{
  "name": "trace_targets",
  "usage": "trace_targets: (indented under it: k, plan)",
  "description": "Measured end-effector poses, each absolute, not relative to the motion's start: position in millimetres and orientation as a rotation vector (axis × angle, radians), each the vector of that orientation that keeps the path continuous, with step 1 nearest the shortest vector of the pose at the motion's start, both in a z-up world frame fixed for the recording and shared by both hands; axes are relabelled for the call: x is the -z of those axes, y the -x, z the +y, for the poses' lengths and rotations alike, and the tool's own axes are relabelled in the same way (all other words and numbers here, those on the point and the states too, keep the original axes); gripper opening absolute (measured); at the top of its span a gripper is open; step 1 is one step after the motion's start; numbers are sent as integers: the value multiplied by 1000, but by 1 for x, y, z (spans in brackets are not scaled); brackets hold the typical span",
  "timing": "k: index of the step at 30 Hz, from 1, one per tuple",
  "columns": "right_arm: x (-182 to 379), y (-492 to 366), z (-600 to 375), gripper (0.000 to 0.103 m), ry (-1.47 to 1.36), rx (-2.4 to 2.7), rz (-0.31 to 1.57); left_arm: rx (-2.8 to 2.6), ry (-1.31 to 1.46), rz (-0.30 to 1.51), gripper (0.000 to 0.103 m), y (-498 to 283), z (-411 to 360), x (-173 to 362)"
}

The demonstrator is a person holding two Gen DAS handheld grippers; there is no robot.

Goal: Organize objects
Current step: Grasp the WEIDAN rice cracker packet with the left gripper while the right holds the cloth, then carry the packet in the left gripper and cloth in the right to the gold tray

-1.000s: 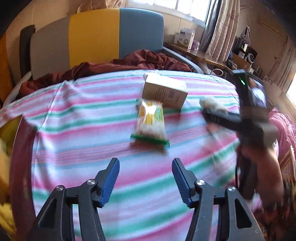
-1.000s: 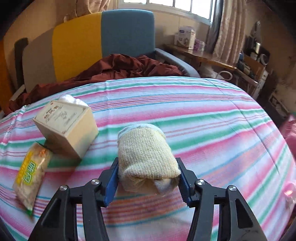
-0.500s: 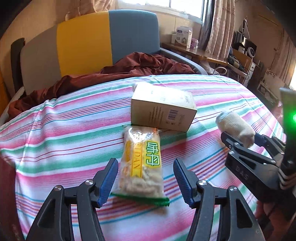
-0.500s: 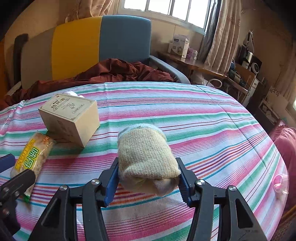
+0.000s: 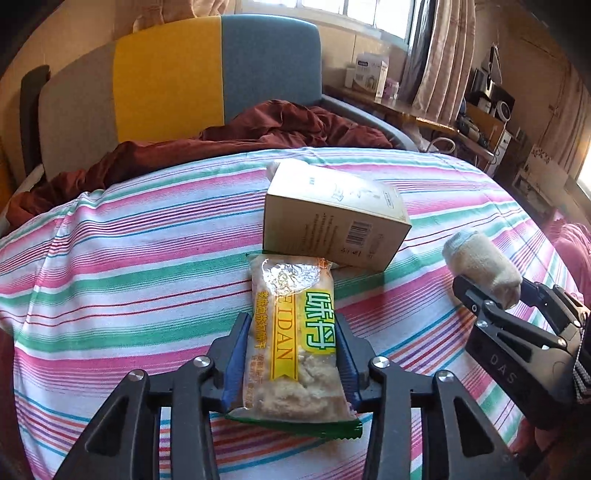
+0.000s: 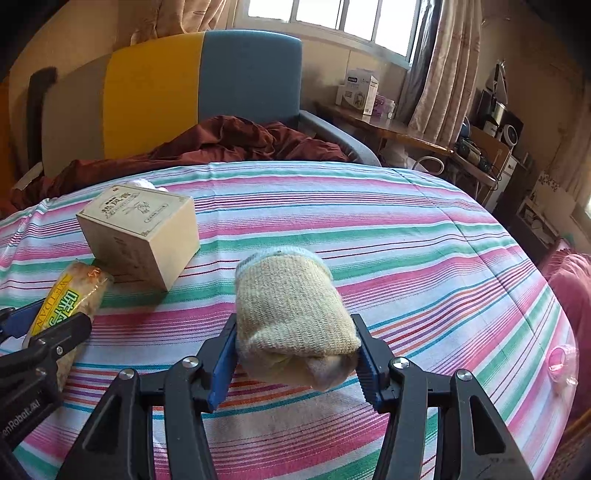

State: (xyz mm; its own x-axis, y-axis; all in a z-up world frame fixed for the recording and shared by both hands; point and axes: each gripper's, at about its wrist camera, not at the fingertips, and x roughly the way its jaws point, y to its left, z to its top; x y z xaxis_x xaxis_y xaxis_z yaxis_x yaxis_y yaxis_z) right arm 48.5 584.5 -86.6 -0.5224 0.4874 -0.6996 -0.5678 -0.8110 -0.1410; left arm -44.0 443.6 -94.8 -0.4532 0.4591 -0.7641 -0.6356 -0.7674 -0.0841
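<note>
**Snack packet now between the left fingers**

Since half a second ago, the left gripper [image 5: 293, 363] has been advanced over the yellow-and-green plastic snack packet [image 5: 293, 350], which then lay ahead of spread fingers and is now pressed between the blue pads at lower centre of the left view. The right gripper [image 6: 295, 356] remains clenched on the cream knitted rolled sock [image 6: 293, 314], as before.

The packet's far end is touching the beige cardboard box [image 5: 332, 218] at frame centre. A clean lift is judged to need a straight upward pull, so that the box is not dragged; only light pressure is advised, since the contents look crumbly. The sock should be kept well apart from the left tool.

Everything rests on a pink, green and white striped cloth [image 5: 129, 258]. Behind it, a rumpled maroon blanket [image 5: 277, 125] and a grey, yellow and blue headboard [image 5: 221, 66] are seen, with a curtained window [image 6: 332, 18] at upper right.
</note>
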Motion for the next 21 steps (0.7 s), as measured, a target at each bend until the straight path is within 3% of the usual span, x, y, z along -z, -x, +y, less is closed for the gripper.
trace_targets:
  k: [21]
  plan:
    - [74,-69,550,57,926,-2387,106,-2321,726,317,43,-36,378,59]
